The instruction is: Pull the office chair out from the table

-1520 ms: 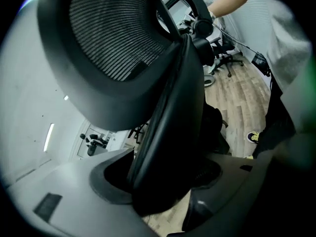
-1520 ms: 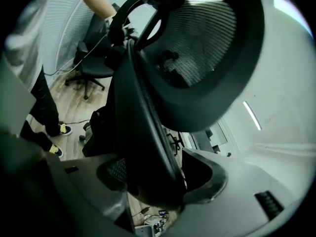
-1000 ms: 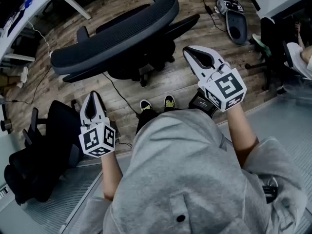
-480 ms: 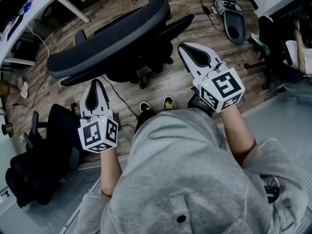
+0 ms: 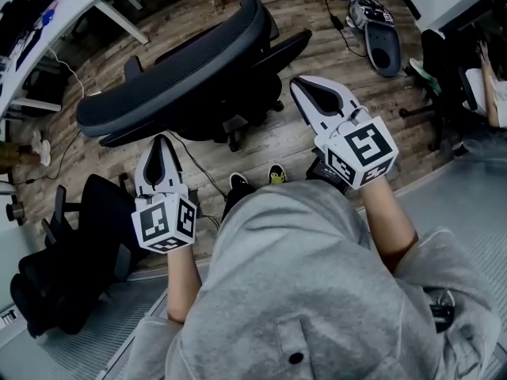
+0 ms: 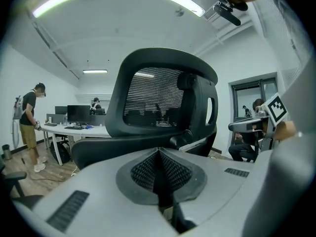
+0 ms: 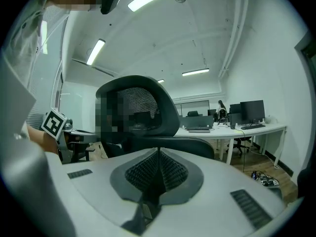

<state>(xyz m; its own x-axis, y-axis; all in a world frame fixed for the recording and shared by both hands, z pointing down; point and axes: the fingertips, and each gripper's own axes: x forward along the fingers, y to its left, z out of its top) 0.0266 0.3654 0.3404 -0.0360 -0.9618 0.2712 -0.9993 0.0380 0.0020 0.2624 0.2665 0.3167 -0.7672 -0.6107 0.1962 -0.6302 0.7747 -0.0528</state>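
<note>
1. The office chair [image 5: 182,70] stands out on the wooden floor [image 5: 277,137], apart from the white bench [image 5: 47,6] at far left, its backrest edge turned toward the person.
2. A second black chair [image 5: 71,244] crowds the near left; bare floor lies open before the person's feet.
3. The left tongs [image 5: 161,142] and right tongs [image 5: 303,87] are both pressed together, pinching nothing, just short of the backrest.
4. Compared with a second ago, the left tongs sit farther in toward the chair; the right tongs have hardly shifted.

Office chair [image 5: 182,70] sits ahead of me, apart from the table [image 5: 36,10] at far left. My left gripper [image 5: 161,141] and right gripper [image 5: 306,87] hover near its back. Another chair [image 5: 71,252] stands near-left.
</note>
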